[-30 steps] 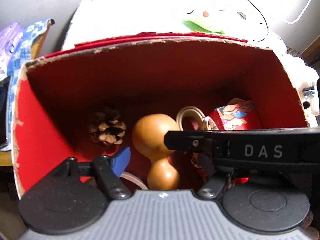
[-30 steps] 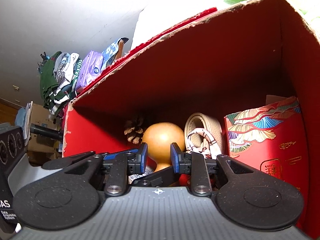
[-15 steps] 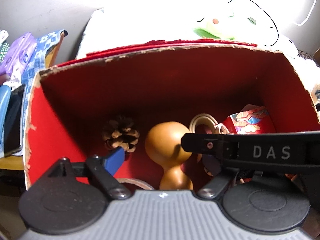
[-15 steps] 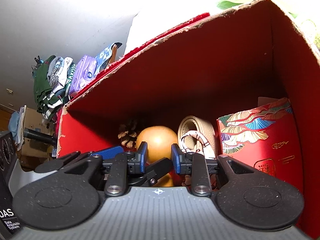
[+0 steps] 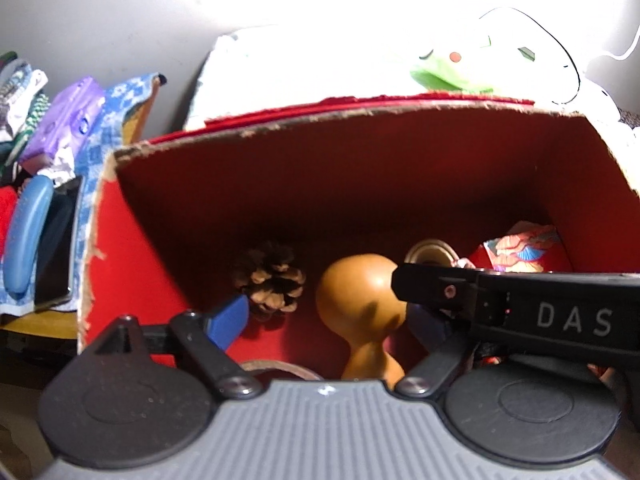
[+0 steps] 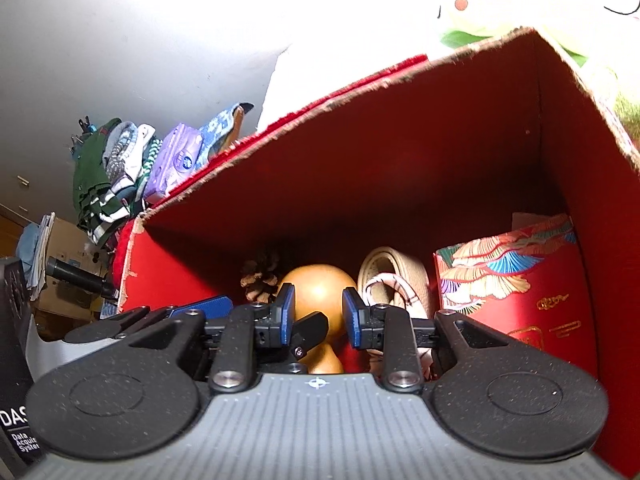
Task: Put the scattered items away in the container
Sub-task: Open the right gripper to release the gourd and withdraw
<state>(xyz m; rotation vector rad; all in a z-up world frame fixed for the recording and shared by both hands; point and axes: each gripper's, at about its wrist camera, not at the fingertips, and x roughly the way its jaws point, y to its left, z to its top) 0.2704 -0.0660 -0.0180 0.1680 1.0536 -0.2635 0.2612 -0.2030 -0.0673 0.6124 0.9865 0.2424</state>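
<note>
Left wrist: left gripper (image 5: 332, 316) spread wide, empty, over red box (image 5: 360, 168); gourd (image 5: 360, 304) at centre, pinecone (image 5: 272, 278) at 10 o'clock of it. Right wrist: right gripper (image 6: 318, 316) part-spread, pinching nothing; gourd (image 6: 320, 284) beyond, belt (image 6: 394, 276) and red tin (image 6: 516, 292) at 3 o'clock.

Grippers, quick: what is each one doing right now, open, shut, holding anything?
Left gripper: open wide, nothing held, over the gourd in the red box.
Right gripper: open, jaws part-spread, nothing between them.

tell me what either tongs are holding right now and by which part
Nothing. The left tongs stand open above the gourd, and the right tongs show only an empty gap between the pads.
</note>
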